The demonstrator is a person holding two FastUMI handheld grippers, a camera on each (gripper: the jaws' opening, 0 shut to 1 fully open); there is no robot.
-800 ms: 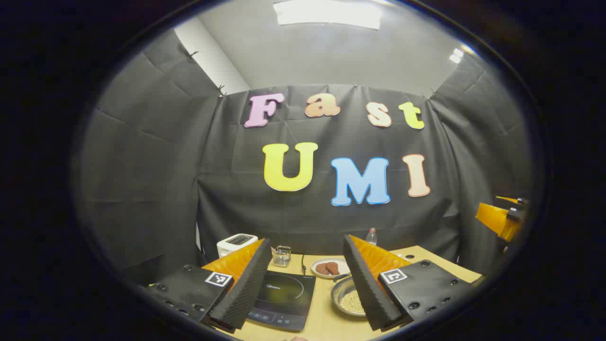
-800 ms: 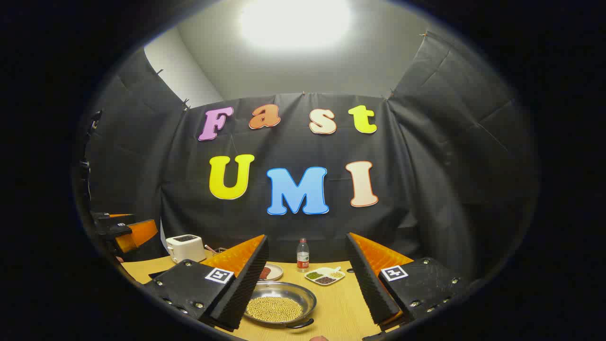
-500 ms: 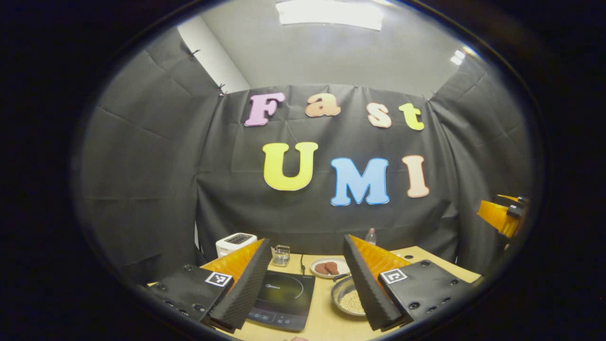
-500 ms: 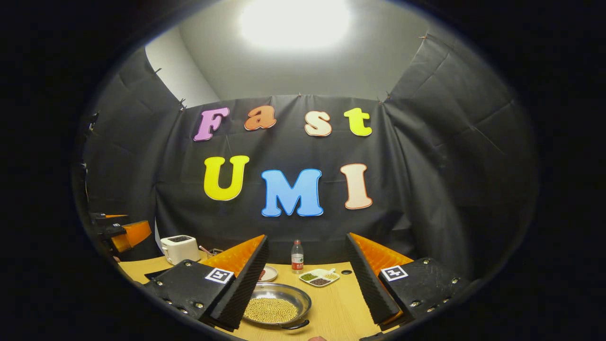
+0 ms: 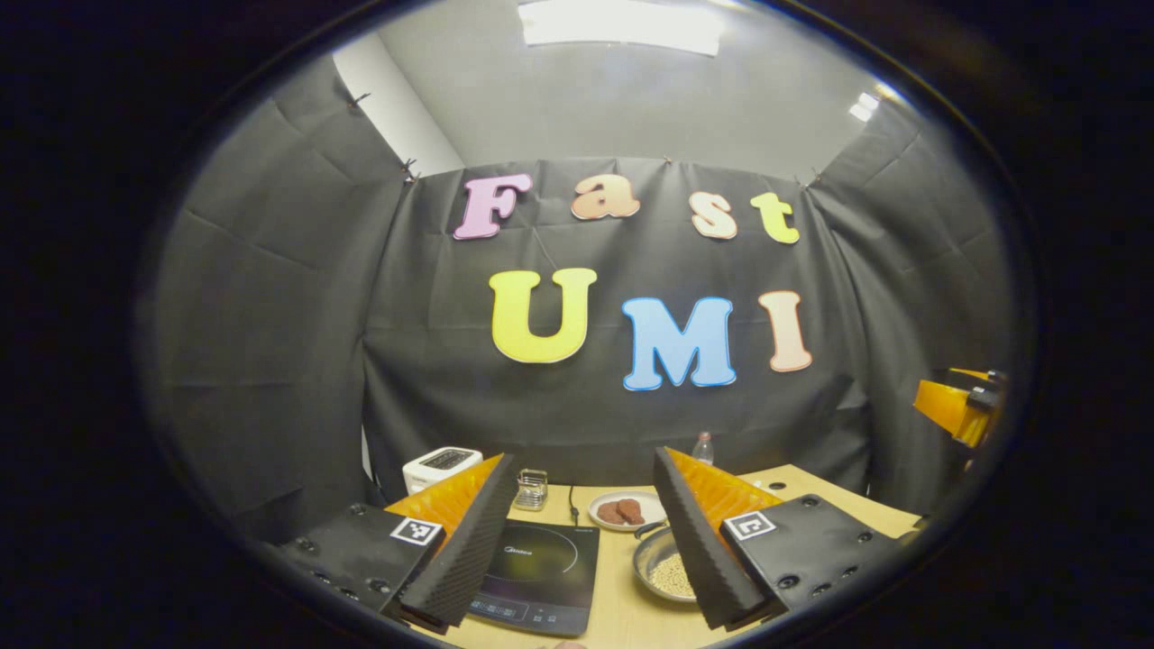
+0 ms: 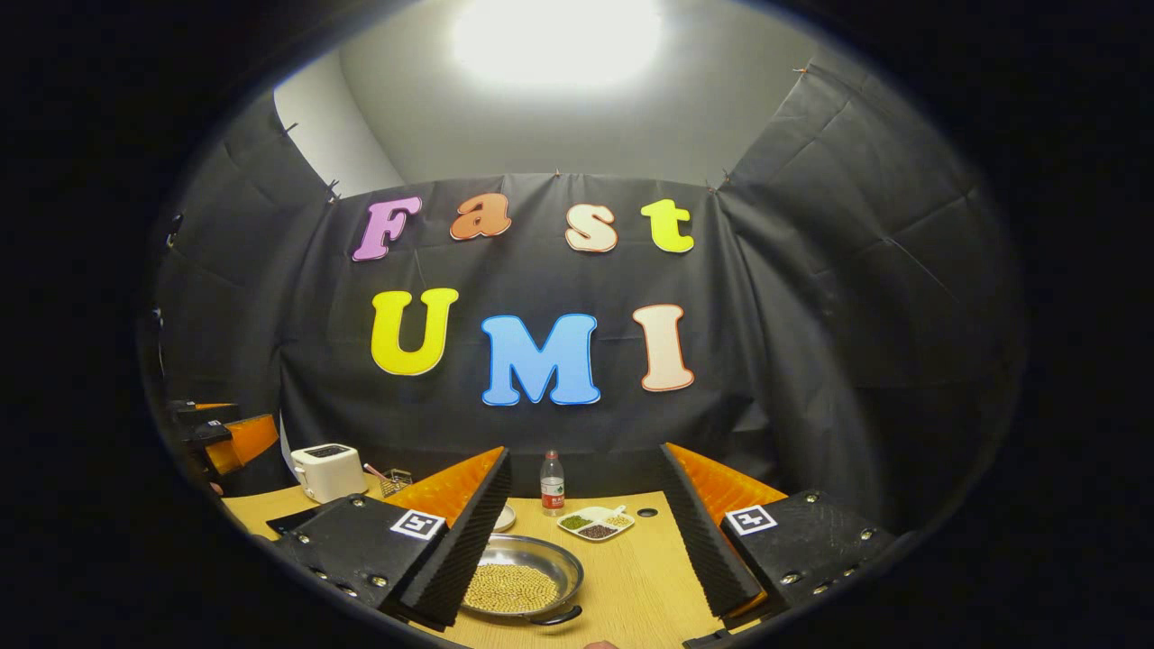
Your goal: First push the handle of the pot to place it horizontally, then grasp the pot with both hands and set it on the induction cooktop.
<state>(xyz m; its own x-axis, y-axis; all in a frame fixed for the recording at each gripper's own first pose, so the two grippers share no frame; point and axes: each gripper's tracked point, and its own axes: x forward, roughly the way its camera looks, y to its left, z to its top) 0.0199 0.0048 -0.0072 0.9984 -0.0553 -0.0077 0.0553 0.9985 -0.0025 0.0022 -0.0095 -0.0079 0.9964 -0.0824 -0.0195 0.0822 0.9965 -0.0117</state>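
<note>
Left hand-held gripper [image 5: 584,541] hangs above the worktop [image 5: 613,604] w/ jaws spread wide, nothing between them; right hand-held gripper [image 6: 586,532] likewise wide open & empty, also up off the worktop. Pot [image 6: 518,586], a shallow metal pan full of pale beans, sits on the wood just right of the induction cooktop [image 5: 539,577], apart from it, not on it. In right gripper view one dark loop handle [image 6: 550,617] shows on the pot's near rim; its left part is hidden behind the left finger. In left gripper view the pot is half hidden behind the right finger, w/ the cooktop showing between the two fingers. Behind the cooktop: small plate [image 5: 622,510] w/ brown pieces, a little wire basket [image 5: 532,489], white toaster [image 5: 440,467] at far left. Water bottle [image 6: 551,484] stands near the back wall; divided dish [image 6: 595,523] of mixed beans lies just in front & to the right of it. Other gripper visible at each view's edge, well apart from the pot.
</note>
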